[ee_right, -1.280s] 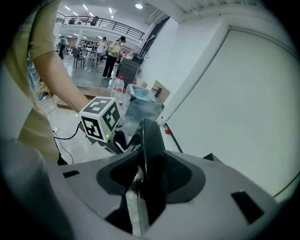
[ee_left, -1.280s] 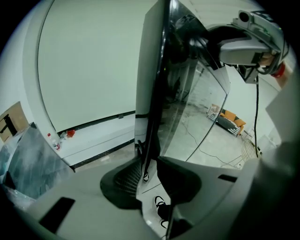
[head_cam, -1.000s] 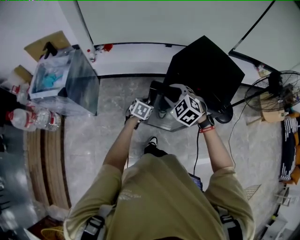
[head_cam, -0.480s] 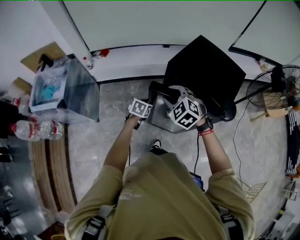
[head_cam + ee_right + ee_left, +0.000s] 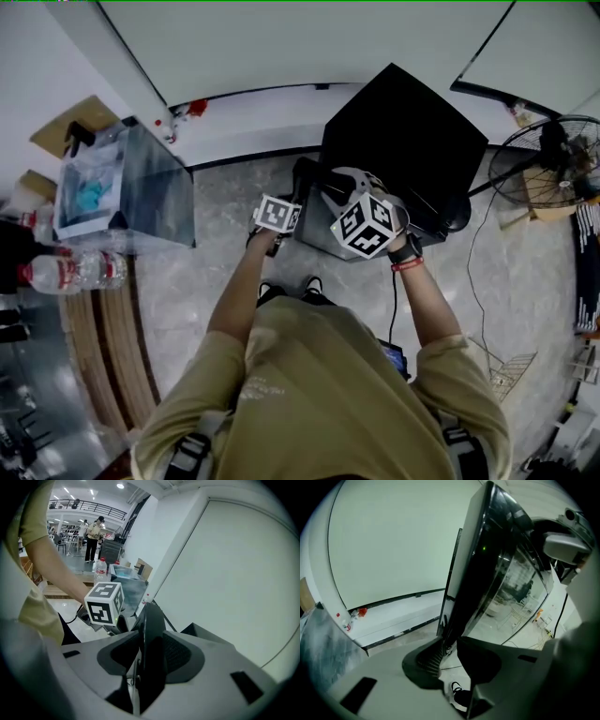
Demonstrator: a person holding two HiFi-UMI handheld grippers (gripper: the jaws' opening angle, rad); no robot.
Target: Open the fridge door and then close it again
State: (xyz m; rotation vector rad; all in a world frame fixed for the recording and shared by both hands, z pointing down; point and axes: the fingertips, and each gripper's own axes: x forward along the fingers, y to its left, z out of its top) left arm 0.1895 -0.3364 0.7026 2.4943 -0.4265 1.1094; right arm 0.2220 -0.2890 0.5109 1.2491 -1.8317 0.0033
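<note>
Pinching the fridge door (image 5: 487, 578), left hand-held gripper (image 5: 451, 652) and right hand-held gripper (image 5: 148, 652) seemingly drifted left.

A: What's the floor (image 5: 216, 202) like on yr end?
B: I see grey stone tile, w/ a wood strip (image 5: 98, 337) along the left edge.
A: What's on it?
B: Black fridge (image 5: 403, 141) by the wall, clear box (image 5: 131, 187) well to its left, fan (image 5: 548, 169) at the far right.
</note>
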